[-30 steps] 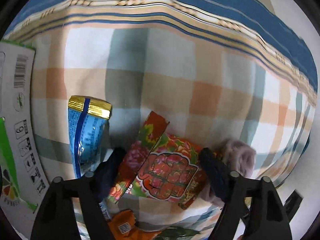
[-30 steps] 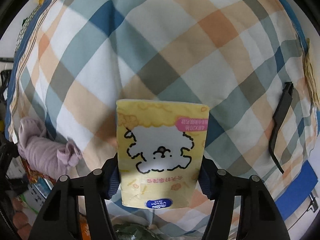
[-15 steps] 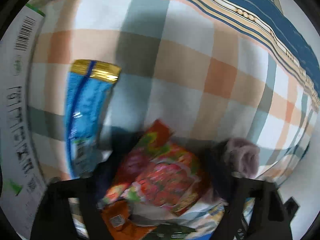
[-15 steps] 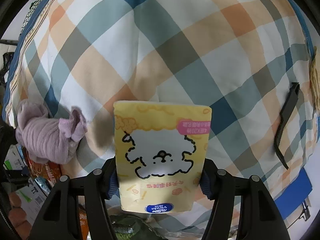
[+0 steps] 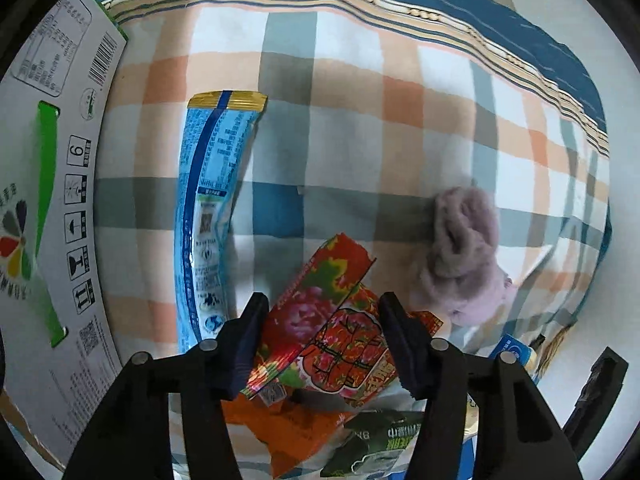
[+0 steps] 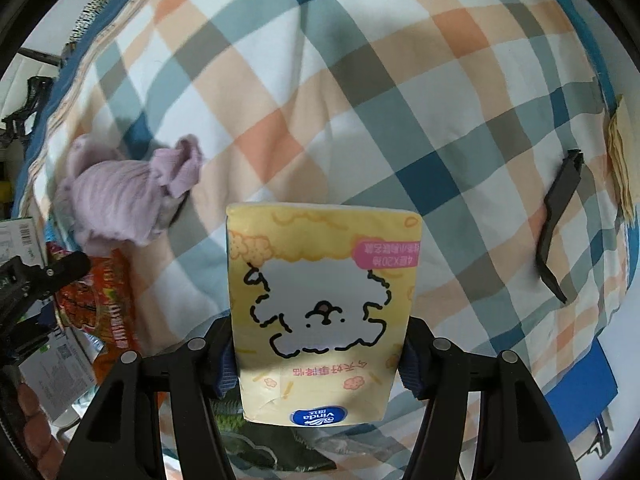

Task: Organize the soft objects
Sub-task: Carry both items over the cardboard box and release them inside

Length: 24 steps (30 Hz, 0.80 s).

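Holding the yellow tissue pack (image 6: 324, 316) by its two side edges, the right hand-held gripper (image 6: 320, 356) carried it upright above the plaid bedspread (image 6: 360, 100), jaws clenched on it low down near the blue logo. The pack looked light and squashy, a plastic film over soft paper; I judged that pressing its sides was sound, since the film would slip less where the contents give, though too hard a squeeze would crease it.

The left hand-held gripper (image 5: 320, 344) straddled the red floral snack bag (image 5: 340, 344), a finger on each side. Whether the jaws actually pinched it or merely framed it I cannot tell; the bag lay crooked on an orange packet (image 5: 288, 432) and a dark green packet (image 5: 380, 444). It seemed thin, crinkly and slippery, so a hold across the filled middle would probably serve better than one at the flat sealed end.

Left of it lay a long blue pouch (image 5: 208, 216) with a gold top, flat on the bedspread beside a white printed carton (image 5: 52, 200). To the right a lilac knitted garment (image 5: 460, 248) sat bunched, just beside the snack bag; limp and light, it could be gathered anywhere. A black clip-like piece (image 6: 558, 224) rested well apart, near the bed's right edge.
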Each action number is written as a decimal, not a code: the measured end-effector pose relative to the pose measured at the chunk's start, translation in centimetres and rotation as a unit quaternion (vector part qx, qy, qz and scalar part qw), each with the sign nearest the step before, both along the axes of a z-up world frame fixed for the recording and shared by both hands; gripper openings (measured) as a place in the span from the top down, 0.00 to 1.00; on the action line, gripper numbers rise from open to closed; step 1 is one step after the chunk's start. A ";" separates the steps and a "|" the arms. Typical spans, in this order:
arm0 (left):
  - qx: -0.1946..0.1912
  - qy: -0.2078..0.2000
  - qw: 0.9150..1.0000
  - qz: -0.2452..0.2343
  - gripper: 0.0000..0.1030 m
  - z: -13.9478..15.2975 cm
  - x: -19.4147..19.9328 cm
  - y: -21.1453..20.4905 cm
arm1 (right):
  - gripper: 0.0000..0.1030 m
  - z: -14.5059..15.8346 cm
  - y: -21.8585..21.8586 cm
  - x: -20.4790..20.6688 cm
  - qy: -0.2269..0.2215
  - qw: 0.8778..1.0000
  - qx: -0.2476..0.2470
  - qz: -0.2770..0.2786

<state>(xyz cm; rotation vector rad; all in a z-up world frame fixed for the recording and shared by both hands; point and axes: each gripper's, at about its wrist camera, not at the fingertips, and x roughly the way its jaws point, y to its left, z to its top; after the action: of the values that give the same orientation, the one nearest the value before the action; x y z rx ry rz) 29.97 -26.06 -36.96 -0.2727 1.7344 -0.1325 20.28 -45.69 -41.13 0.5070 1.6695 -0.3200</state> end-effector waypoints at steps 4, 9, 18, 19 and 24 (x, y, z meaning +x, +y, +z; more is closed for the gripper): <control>-0.017 -0.009 1.000 0.002 0.52 2.8 -0.3 1.3 | 0.37 1.7 0.1 0.0 -0.018 1.000 -0.001 0.005; -0.042 -0.014 0.999 0.010 0.54 5.8 -2.6 2.1 | 0.37 4.3 1.1 0.3 -0.037 0.999 -0.004 0.015; -0.056 0.078 0.995 0.017 0.41 0.6 -4.4 1.6 | 0.37 5.8 -1.6 0.2 -0.033 0.999 -0.010 0.005; -0.060 0.089 0.994 0.024 0.39 0.2 -5.1 1.6 | 0.37 5.1 -2.2 0.3 -0.029 1.000 -0.006 -0.003; -0.041 0.075 0.996 0.037 0.30 1.1 -7.4 0.9 | 0.37 3.4 -2.2 -0.1 -0.015 1.000 -0.003 -0.009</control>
<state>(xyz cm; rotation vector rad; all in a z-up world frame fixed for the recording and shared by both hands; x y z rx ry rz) 22.62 -25.21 -35.89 -0.4149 1.8679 -0.1314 20.17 -47.86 -37.77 0.5201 1.6359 -0.3282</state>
